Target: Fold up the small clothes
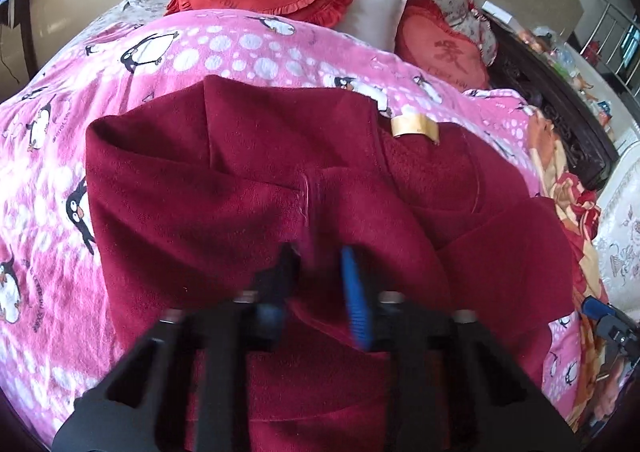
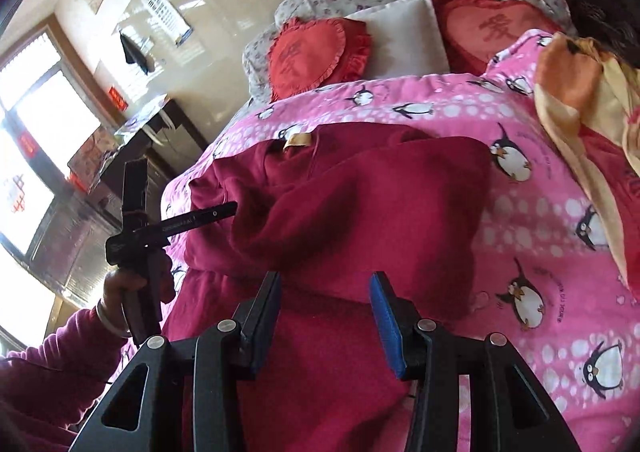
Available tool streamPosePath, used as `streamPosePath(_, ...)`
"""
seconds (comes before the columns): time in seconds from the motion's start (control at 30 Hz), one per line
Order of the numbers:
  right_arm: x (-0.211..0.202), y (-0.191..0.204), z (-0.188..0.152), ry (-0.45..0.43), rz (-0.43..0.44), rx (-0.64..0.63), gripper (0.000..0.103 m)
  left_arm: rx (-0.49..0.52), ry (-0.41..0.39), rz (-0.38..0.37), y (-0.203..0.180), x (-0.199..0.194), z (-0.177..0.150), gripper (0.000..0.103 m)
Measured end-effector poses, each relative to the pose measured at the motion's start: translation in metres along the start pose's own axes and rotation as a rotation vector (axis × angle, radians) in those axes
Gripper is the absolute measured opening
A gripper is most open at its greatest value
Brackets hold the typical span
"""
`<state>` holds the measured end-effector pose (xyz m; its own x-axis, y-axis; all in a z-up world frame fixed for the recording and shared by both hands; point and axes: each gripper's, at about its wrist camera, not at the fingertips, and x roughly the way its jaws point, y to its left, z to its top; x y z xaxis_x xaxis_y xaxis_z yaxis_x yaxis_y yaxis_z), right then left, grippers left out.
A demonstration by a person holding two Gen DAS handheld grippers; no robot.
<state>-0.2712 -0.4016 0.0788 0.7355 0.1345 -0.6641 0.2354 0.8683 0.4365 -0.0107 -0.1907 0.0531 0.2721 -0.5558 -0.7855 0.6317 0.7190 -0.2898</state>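
Here, left claw (image 1: 318, 252) pinching garment (image 1: 240, 171).

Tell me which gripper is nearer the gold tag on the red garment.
Left. The left gripper is over the garment, below the tag. The right gripper sits back at the garment's near edge, farther away.

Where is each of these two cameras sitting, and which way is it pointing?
Left wrist view: sits on the left gripper, looking along its blurred fingers, nearly shut with a fold of the dark red fleece garment between them.
Right wrist view: sits on the right gripper, jaws open over the garment; the person's left hand holding the other gripper shows at left.
Both share the garment, its gold label, the pink penguin-print blanket and the red heart-shaped cushions.
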Motion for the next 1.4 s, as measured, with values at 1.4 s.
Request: streamPosePath(1.4,0.068,-0.029,0.053,-0.001,-0.423,-0.099,0.037,0.027,-0.071,0.173,0.03,-0.037,-0.02,0.045)
